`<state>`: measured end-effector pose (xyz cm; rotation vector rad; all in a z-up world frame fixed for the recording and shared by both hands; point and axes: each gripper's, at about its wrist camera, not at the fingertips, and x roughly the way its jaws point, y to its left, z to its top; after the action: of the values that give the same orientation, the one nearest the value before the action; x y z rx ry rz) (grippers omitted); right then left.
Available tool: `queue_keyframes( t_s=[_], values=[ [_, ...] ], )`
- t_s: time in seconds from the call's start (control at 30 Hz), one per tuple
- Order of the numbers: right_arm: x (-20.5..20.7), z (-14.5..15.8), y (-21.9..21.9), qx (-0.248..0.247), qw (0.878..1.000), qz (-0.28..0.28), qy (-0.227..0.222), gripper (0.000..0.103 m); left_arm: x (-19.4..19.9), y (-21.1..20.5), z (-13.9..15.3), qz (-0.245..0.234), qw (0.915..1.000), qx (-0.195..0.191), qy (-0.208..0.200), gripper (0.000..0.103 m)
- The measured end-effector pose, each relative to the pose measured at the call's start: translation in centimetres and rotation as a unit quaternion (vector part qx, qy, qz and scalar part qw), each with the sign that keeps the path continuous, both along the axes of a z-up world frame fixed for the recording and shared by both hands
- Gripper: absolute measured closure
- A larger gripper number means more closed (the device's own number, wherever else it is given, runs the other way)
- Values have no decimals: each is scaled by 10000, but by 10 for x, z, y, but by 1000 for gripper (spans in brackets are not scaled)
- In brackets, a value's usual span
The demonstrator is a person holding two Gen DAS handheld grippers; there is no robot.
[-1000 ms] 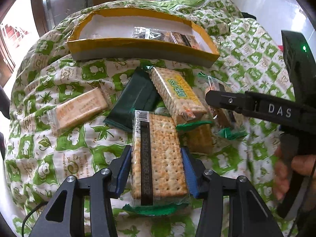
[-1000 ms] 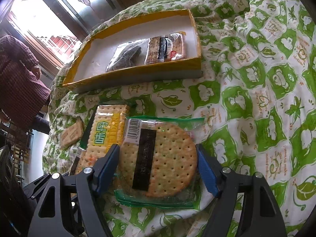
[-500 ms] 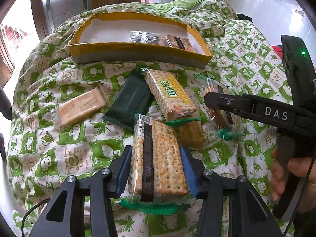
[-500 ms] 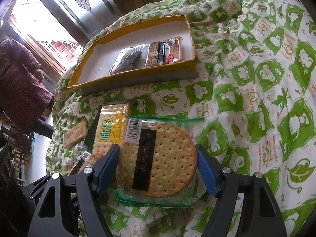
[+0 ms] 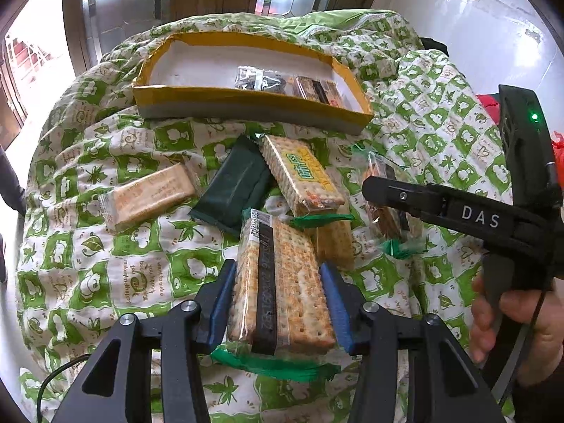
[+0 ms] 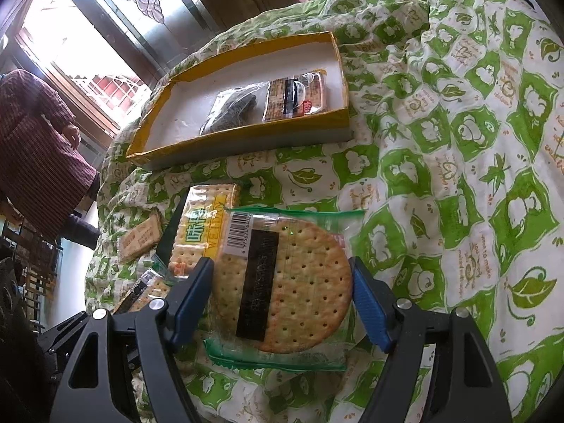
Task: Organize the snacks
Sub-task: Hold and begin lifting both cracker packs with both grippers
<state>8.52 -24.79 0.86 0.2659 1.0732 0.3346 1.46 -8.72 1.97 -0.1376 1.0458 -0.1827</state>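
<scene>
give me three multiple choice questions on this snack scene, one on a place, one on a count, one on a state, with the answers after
1. Where is the dark green packet lying?
A. in the yellow box
B. on the quilt, left of the yellow-labelled cracker pack
C. in the left gripper

2. How many packets lie inside the yellow box?
A. none
B. two
C. five

3. What does the right gripper have between its fingers?
A. the round cracker pack
B. nothing
C. the dark green packet

Answers:
1. B, it rests on the quilt beside the yellow-labelled cracker pack, outside the box.
2. B, a dark clear bag and a cracker packet lie at the box's right end.
3. A, the blue pads sit either side of the round cracker pack; the left gripper likewise brackets a rectangular cracker pack.
</scene>
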Motion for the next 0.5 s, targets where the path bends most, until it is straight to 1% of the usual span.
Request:
queue_keyframes(
  t_s=[0.5],
  values=[
    [-7, 11, -3, 129, 9999, -25, -103, 27, -7, 4, 27, -2, 9995, -122, -291, 52]
  ],
)
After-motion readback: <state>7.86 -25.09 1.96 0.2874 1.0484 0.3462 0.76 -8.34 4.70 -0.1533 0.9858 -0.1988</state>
